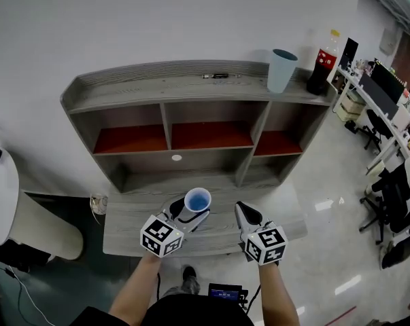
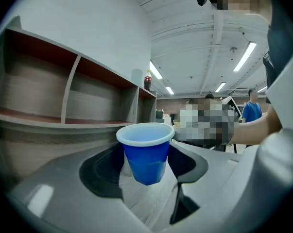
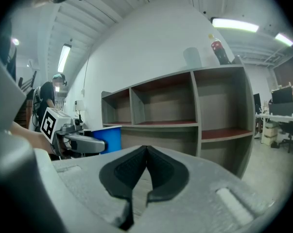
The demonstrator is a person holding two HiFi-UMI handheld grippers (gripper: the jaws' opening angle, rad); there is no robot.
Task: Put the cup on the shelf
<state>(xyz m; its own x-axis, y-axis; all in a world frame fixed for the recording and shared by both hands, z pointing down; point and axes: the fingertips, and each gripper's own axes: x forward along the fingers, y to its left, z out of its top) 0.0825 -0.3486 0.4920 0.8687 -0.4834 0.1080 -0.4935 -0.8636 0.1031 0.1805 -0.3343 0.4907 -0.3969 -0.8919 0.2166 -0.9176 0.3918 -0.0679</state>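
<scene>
The left gripper (image 1: 190,216) has its two dark jaws standing wide apart, and between them it holds a small blue plastic cup with a white rim (image 2: 146,152). The pads press on the cup from both sides and the cup is upright, with its open mouth facing up. In the head view the cup is in the air above the grey wooden front board (image 1: 123,224), just in front of the grey wooden shelf unit with reddish compartment floors (image 1: 191,87). It is not in any compartment. The right gripper (image 3: 146,149) is beside the left one, on its right. Its jaws are closed together at the tips and there is nothing between them. On the top board of the shelf unit, at the right end, a tall pale blue tumbler (image 1: 281,70) stands next to a dark cola bottle with a red label (image 1: 323,63).
</scene>
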